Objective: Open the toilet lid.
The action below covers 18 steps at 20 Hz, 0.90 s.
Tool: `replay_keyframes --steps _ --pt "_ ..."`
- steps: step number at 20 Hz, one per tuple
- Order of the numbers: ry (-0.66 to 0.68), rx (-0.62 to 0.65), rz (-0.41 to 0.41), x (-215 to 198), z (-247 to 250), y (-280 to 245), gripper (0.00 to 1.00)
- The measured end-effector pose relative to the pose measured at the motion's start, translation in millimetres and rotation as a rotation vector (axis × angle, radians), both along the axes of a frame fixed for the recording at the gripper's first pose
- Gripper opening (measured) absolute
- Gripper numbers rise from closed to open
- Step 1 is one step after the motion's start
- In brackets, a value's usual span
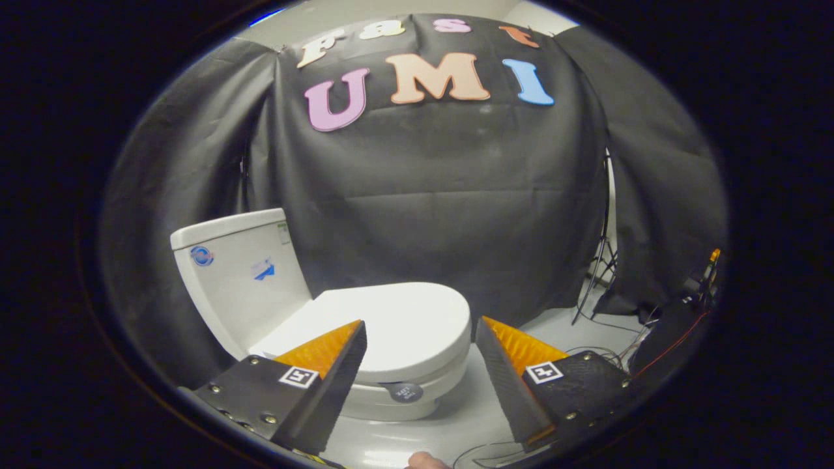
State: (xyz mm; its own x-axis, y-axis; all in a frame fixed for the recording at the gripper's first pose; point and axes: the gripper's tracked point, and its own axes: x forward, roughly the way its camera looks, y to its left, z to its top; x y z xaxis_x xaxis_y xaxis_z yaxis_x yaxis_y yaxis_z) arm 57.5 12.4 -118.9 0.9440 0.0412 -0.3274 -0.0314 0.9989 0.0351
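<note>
Still closed, the toilet lid [391, 326] looks stiff, smooth and probably slippery. The gripper [420, 342] hangs spread and empty; the lid's front rim seems the best hold.

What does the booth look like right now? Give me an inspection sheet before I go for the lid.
Surface: pale floor, bare around the toilet base.
Job's things: toilet, lid shut flat on the bowl; tank behind it, stickers on its front.
Clutter: dark box beyond the right finger, by the wall.
Grippers: hand-held gripper open, fingers spread, lid's front edge between them, no contact seen.
Cables: thin wires trail over the floor beside the box.
Surroundings: black cloth wall; stand legs at its right seam.
</note>
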Motion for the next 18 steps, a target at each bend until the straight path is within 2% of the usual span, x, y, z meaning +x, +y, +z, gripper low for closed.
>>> replay_keyframes --steps 5,10,13,15,18 --pt "0.139 0.063 -0.034 11 -49 5 1.0" --pt "0.261 0.139 -0.102 14 -88 7 1.0" --pt "0.34 0.243 -0.134 14 -109 6 0.99" --pt "0.414 0.336 -0.17 5 -132 9 0.82" --pt "0.511 0.515 -0.229 -2 -164 15 0.82"
